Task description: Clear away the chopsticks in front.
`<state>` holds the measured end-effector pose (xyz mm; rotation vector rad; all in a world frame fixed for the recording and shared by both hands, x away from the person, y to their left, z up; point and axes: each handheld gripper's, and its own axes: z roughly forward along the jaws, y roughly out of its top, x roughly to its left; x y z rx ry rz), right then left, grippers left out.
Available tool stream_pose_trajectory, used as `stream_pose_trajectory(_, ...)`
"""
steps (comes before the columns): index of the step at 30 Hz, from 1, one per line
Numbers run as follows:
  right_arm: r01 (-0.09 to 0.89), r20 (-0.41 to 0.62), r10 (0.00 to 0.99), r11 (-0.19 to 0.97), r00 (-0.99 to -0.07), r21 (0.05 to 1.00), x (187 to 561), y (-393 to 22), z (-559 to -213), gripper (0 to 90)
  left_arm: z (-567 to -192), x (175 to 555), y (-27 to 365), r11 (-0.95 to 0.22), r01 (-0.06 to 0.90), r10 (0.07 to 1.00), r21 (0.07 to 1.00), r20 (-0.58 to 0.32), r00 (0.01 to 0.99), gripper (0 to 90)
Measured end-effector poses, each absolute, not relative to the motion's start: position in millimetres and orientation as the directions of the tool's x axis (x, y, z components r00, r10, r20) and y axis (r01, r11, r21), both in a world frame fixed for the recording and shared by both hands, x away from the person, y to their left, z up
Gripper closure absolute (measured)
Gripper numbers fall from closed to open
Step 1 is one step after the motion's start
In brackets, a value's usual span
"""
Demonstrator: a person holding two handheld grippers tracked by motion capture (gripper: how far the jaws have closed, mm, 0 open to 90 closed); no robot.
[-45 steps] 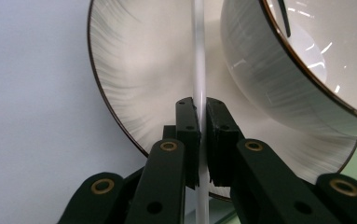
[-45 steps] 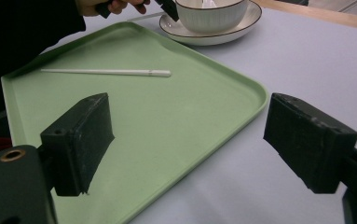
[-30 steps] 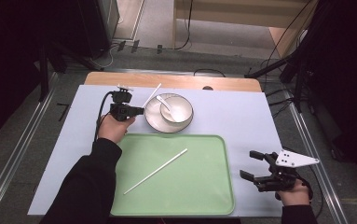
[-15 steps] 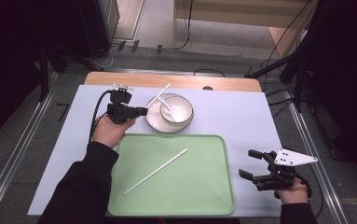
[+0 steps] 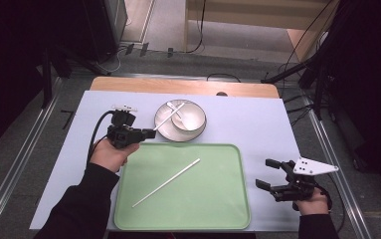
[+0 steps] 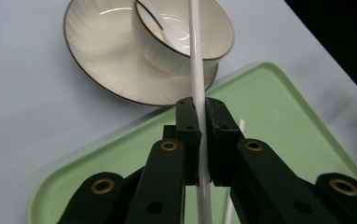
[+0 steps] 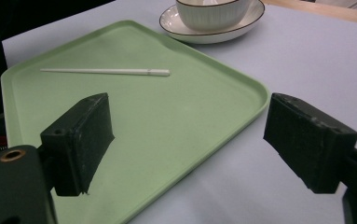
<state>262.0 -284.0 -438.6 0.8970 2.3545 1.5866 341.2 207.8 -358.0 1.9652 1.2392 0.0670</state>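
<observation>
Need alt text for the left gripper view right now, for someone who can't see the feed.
The left gripper is shut on a white chopstick that runs up the middle of the view, over a white bowl on a saucer. Below lies a green tray with a second chopstick on it, on a pale table cover.

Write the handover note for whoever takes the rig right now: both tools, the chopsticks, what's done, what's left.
Left tool: shut on a white chopstick, near the tray's far left corner; the stick's far end reaches over the bowl and saucer.
Right tool: open, holding nothing, low off the tray's right edge.
Second chopstick: lying diagonally on the green tray.
A white spoon sits in the bowl.
Done: one chopstick on the tray, it seems.
Left: probably lay the held chopstick beside it; what happens to the bowl and spoon is unclear.
</observation>
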Motion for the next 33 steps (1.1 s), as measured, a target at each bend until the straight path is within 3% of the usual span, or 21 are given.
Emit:
stream_pose_trajectory(4, 0.386, 0.189, 0.556, 0.261, -0.809, 0.885, 263.1, -282.4, -438.5, 15.8, -363.0, 325.8, 210.8, -0.207, 0.733, 0.751, 0.648, -0.375, 0.544, 86.1)
stream_pose_trajectory(22, 0.370, 0.172, 0.540, 0.282, -0.824, 0.885, 262.5, -274.9, -434.4, 15.8, -388.4, 272.8, 215.3, -0.318, 0.711, 0.719, 0.627, -0.330, 0.612, 86.1)
stream_pose_trajectory(33, 0.365, 0.170, 0.528, 0.290, -0.832, 0.885, 269.2, -269.7, -434.4, 15.8, -422.5, 272.8, 206.4, -0.373, 0.743, 0.702, 0.555, -0.355, 0.618, 86.1)
